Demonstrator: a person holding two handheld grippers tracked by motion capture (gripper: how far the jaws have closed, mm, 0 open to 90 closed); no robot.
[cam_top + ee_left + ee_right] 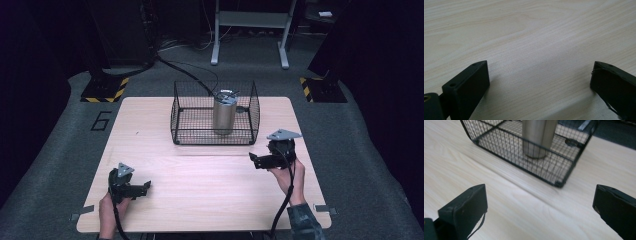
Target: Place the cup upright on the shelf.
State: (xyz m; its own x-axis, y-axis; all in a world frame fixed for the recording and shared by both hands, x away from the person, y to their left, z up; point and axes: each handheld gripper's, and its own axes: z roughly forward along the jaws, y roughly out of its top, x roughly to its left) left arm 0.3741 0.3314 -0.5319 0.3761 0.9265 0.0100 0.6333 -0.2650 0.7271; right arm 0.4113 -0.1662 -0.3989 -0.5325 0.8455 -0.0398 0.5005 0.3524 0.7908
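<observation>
High view: a steel cup (224, 115) stands upright inside a black wire basket (186, 115) at the far middle of the desk (200, 185). The right hand-held gripper (255, 159) hovers just beside the basket's near right corner; the left hand-held gripper (146, 186) sits low at the near left, well apart from both.
Left gripper view: jaws spread wide with bare desk (531, 37) between them, gripping nothing.
Right gripper view: jaws spread wide and empty; the basket (564, 173) lies ahead, the cup (537, 138) behind its mesh.
Risk: a straight reach would likely strike the basket wall and shove or tip it; nudging the tall cup could topple it.
In the way: the mesh sides block any side approach, so from above looks safer.
</observation>
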